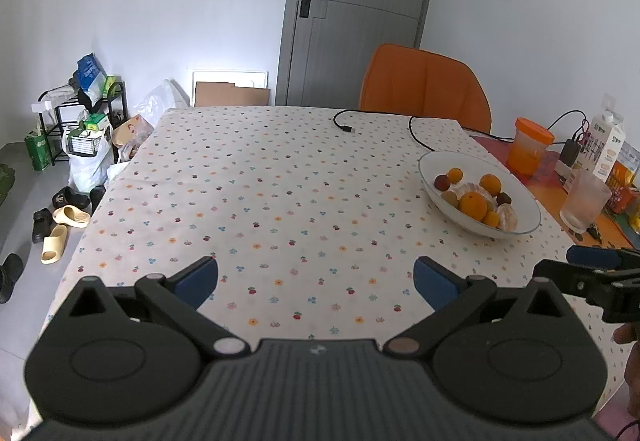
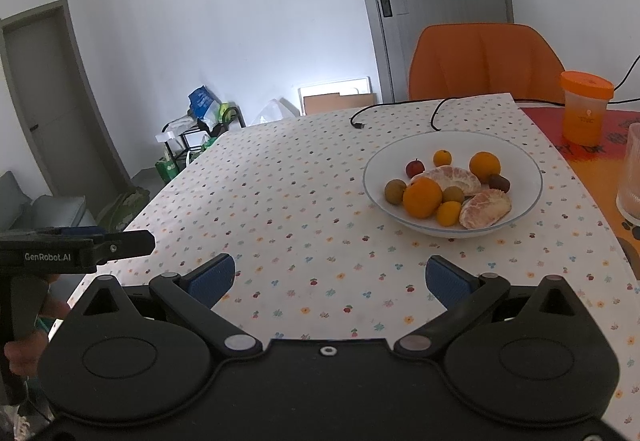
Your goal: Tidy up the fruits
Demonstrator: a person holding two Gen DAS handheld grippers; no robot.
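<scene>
A white bowl (image 2: 524, 169) (image 1: 524, 197) on the dotted tablecloth holds several fruits: oranges (image 2: 422, 197) (image 1: 473, 205), peeled citrus pieces (image 2: 486, 208), brown kiwis (image 2: 395, 191) and a small red fruit (image 2: 415, 168). My right gripper (image 2: 330, 279) hovers open above the cloth, nearer than the bowl, with nothing between its blue pads (image 2: 444, 281). My left gripper (image 1: 316, 279) is open too, over bare cloth to the left of the bowl. Each gripper shows at the edge of the other's view, the right one (image 1: 592, 261) beside the left.
An orange-lidded cup (image 2: 584, 107), a clear glass (image 1: 584, 201), a milk carton (image 1: 606, 145) and snack packs stand right of the bowl. A black cable (image 2: 394, 109) lies at the far edge, before an orange chair (image 2: 480, 61). Shoes and bags are on the floor at left.
</scene>
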